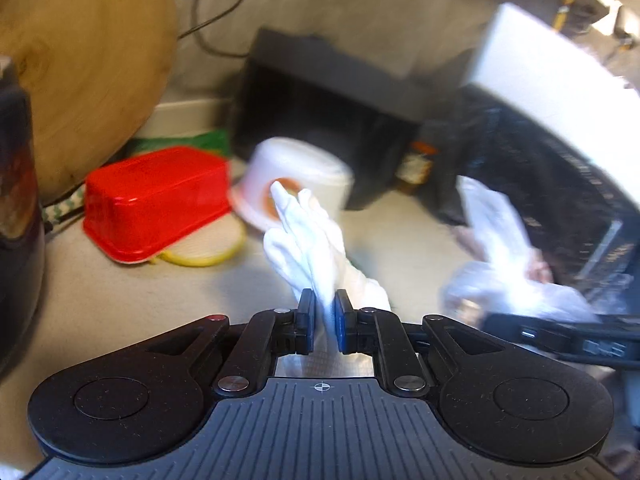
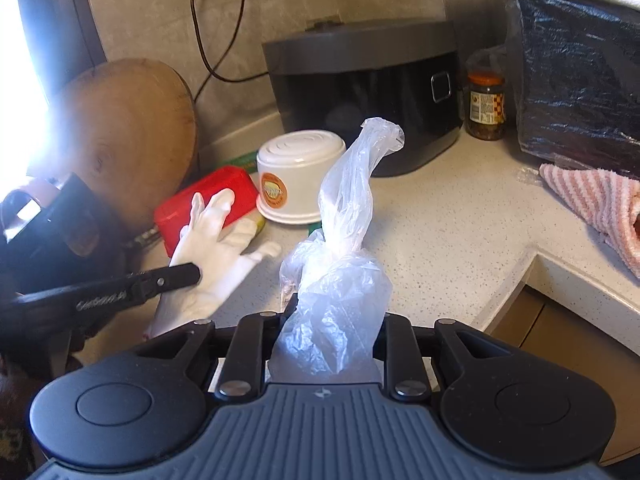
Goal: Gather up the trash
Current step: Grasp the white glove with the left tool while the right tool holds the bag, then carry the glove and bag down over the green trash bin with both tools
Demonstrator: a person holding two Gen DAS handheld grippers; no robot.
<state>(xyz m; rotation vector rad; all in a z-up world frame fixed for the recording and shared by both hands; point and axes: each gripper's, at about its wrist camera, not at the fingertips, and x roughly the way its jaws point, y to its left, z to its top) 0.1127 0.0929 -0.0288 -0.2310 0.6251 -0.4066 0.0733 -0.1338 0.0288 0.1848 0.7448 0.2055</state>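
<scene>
My left gripper [image 1: 325, 312] is shut on a white glove [image 1: 306, 236] and holds it above the speckled counter [image 1: 120, 304]. The glove's fingers point up and away. In the right wrist view the same glove [image 2: 212, 256] hangs from the left gripper's fingers [image 2: 176, 276] at the left. My right gripper [image 2: 334, 312] is shut on a crumpled clear plastic bag [image 2: 340, 280], which hides its fingertips. The bag's twisted top stands up in front of me. In the left wrist view the bag [image 1: 504, 264] shows blurred at the right.
On the counter [image 2: 460, 216] stand an upturned red tub [image 2: 208, 204], an upturned white bowl [image 2: 296, 176], a dark grey rice cooker [image 2: 364, 92], a jar [image 2: 486, 106], a round wooden board [image 2: 128, 136] and a pink striped towel [image 2: 596, 204]. The counter edge runs at the right.
</scene>
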